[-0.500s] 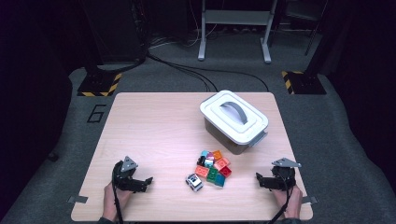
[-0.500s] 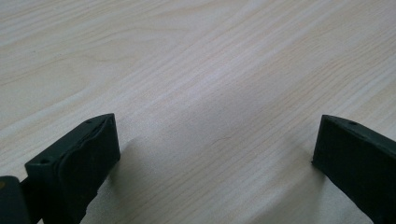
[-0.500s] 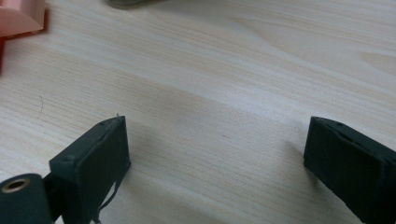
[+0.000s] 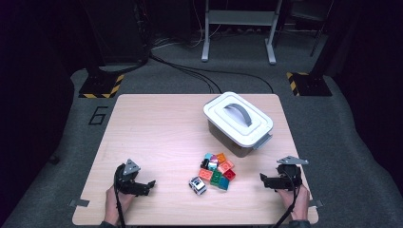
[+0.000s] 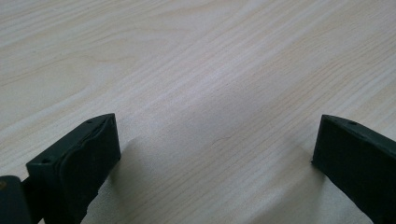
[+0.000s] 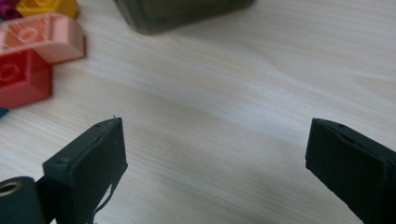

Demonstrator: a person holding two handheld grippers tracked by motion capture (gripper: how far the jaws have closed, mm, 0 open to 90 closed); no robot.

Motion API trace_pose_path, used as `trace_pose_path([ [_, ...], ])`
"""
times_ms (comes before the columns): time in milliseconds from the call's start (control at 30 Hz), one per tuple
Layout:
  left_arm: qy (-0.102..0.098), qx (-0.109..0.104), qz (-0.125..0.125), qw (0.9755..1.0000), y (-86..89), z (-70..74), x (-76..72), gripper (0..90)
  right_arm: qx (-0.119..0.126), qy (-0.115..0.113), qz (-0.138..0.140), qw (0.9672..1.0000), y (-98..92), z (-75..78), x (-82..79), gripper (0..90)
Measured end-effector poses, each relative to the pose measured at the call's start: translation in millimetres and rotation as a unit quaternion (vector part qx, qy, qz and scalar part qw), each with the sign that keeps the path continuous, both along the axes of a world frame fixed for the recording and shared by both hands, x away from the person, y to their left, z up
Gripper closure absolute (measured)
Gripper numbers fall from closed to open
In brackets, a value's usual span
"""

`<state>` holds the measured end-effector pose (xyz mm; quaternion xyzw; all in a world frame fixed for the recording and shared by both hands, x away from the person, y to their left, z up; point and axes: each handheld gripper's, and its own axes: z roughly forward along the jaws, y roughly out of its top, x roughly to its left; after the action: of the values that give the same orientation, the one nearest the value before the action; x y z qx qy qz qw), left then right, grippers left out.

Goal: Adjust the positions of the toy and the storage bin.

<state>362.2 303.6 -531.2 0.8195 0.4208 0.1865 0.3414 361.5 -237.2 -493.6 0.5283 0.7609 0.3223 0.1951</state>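
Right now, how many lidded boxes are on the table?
1: the box, lid on, sits at the table's far right, just behind the bricks. None looks hidden.

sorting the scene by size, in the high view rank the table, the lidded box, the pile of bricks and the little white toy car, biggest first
1. table
2. lidded box
3. pile of bricks
4. toy car, clearly the smallest
No close calls between them.
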Motion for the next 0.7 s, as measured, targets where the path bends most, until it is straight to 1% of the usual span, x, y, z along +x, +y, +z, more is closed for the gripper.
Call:
trace_pose_path([
  [33,0.000,0.000,0.000,1.0000,0.0,0.0,0.0,0.5,0.000,0.000,0.000,1.0000,0.0,0.0,0.0,3.4],
  [67,0.002,0.000,-0.001,1.0000,0.2,0.3,-0.1,0.5,0.000,-0.002,0.003,1.0000,0.4,4.9,0.1,3.1],
  [100,0.001,0.000,-0.001,1.0000,0.1,0.2,-0.3,0.6,0.002,-0.003,0.003,1.0000,1.7,9.9,-0.1,2.7],
  [133,0.001,0.000,-0.001,1.0000,0.1,0.2,-0.4,0.7,-0.002,-0.004,0.006,1.0000,2.5,15.0,0.1,2.1],
  [167,0.001,0.000,-0.002,1.0000,0.2,0.3,-0.3,0.7,-0.006,-0.009,0.010,0.9999,5.4,26.4,0.5,1.8],
  [200,0.001,0.000,-0.002,1.0000,0.2,0.3,-0.3,0.7,-0.006,-0.009,0.010,0.9999,5.4,26.4,0.5,1.8],
  [233,0.001,0.000,-0.002,1.0000,0.2,0.3,-0.2,0.7,-0.004,-0.011,0.011,0.9999,6.5,30.3,0.7,1.7],
  [300,0.001,0.001,-0.002,1.0000,0.2,0.3,-0.3,0.7,0.000,-0.021,0.018,0.9996,8.0,45.3,2.9,1.6],
  [333,0.001,0.001,-0.002,1.0000,0.2,0.3,-0.3,0.7,-0.004,-0.026,0.022,0.9994,7.8,50.1,4.2,1.3],
  [367,0.001,0.001,-0.002,1.0000,0.2,0.3,-0.3,0.7,-0.001,-0.027,0.022,0.9994,8.8,54.9,5.5,0.7],
  [400,0.001,0.001,-0.002,1.0000,0.2,0.3,-0.2,0.7,-0.001,-0.027,0.022,0.9994,8.8,54.9,5.5,0.7],
  [433,0.001,0.001,-0.002,1.0000,0.2,0.3,-0.3,0.7,-0.002,-0.029,0.027,0.9992,9.1,59.5,7.4,0.1],
  [467,0.001,-0.001,-0.001,1.0000,-0.1,0.2,-0.4,0.7,0.002,-0.032,0.026,0.9992,10.9,64.9,9.8,0.0],
  [500,0.001,-0.002,-0.001,1.0000,-0.1,0.1,-0.4,0.7,-0.006,-0.035,0.034,0.9988,12.6,73.3,15.0,0.0],
  [533,0.001,-0.002,-0.001,1.0000,-0.1,0.1,-0.4,0.7,-0.006,-0.035,0.034,0.9988,12.6,73.3,15.0,0.0],
  [567,0.001,-0.001,-0.001,1.0000,-0.1,0.2,-0.3,0.7,-0.004,-0.038,0.039,0.9985,15.6,80.9,20.6,0.0],
  [600,0.001,-0.001,-0.001,1.0000,-0.1,0.2,-0.3,0.7,-0.004,-0.038,0.039,0.9985,15.6,80.9,20.6,0.0],
  [633,0.000,-0.001,-0.001,1.0000,-0.1,0.2,-0.4,0.7,-0.005,-0.041,0.044,0.9982,18.9,87.6,26.8,0.0],
  [700,0.000,-0.001,-0.001,1.0000,-0.1,0.1,-0.4,0.7,-0.008,-0.044,0.048,0.9979,19.4,89.7,29.6,0.0],
])
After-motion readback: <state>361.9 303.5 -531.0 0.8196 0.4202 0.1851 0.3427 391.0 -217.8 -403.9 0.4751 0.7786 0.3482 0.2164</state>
